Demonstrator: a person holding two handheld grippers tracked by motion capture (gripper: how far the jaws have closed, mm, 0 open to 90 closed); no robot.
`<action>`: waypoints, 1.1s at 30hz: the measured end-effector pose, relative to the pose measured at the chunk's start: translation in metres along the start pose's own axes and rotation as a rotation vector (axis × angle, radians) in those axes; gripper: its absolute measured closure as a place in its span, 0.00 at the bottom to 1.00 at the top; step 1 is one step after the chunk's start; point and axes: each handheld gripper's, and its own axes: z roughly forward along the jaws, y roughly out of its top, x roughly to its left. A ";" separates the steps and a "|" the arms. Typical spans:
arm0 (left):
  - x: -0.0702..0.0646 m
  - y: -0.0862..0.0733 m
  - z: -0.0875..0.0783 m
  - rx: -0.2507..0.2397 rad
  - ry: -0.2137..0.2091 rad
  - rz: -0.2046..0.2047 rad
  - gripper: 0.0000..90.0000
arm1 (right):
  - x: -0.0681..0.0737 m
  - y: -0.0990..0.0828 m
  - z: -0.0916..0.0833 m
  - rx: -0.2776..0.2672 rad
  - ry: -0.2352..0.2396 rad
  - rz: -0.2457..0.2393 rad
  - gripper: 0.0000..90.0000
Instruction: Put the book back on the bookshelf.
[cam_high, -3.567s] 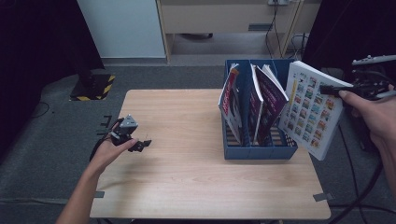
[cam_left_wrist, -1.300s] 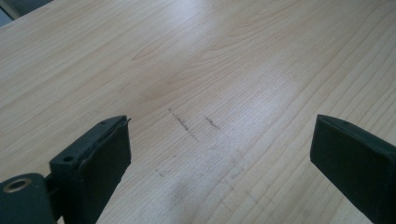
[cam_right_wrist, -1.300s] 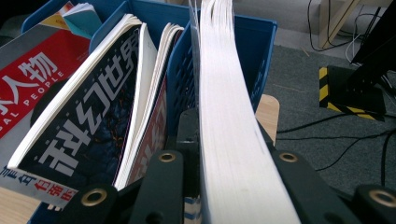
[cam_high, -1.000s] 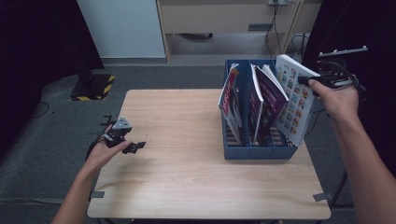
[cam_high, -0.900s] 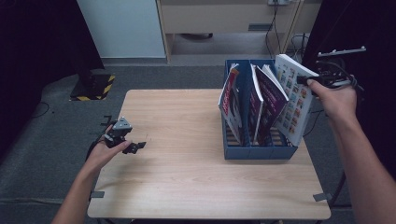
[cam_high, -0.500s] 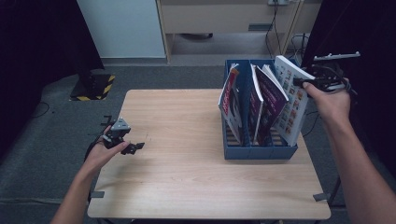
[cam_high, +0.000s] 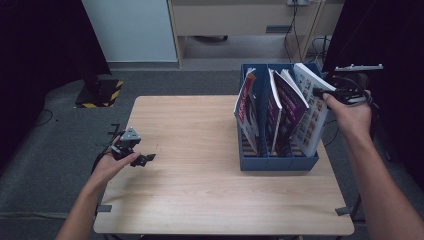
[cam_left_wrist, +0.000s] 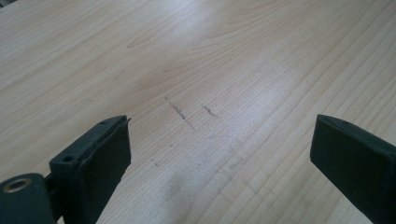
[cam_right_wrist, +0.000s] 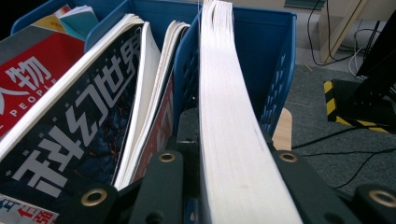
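One thick, floppy magazine (cam_high: 311, 112) stands in the blue rack's (cam_high: 280, 161) rightmost slot, my right gripper (cam_high: 320, 92) clamped on its slippery top edge, left gripper (cam_left_wrist: 219, 154) gaping over the table (cam_high: 200, 190).

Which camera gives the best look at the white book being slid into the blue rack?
The high view: it shows the white book whole, its picture-grid cover leaning in the rightmost slot of the blue rack, with the right gripper shut on it. The right gripper view shows its page edge end-on between the jaws. The left gripper view looks at the table.
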 end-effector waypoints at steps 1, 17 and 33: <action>0.000 0.000 0.000 0.000 -0.002 0.001 0.05 | 0.000 -0.001 0.001 -0.001 0.001 -0.001 0.82; 0.000 0.000 0.000 0.004 0.001 0.003 0.06 | 0.003 -0.012 0.012 0.027 -0.003 -0.006 0.82; 0.001 0.000 -0.003 -0.011 0.001 0.002 0.06 | 0.007 -0.013 0.010 0.132 0.015 -0.032 0.81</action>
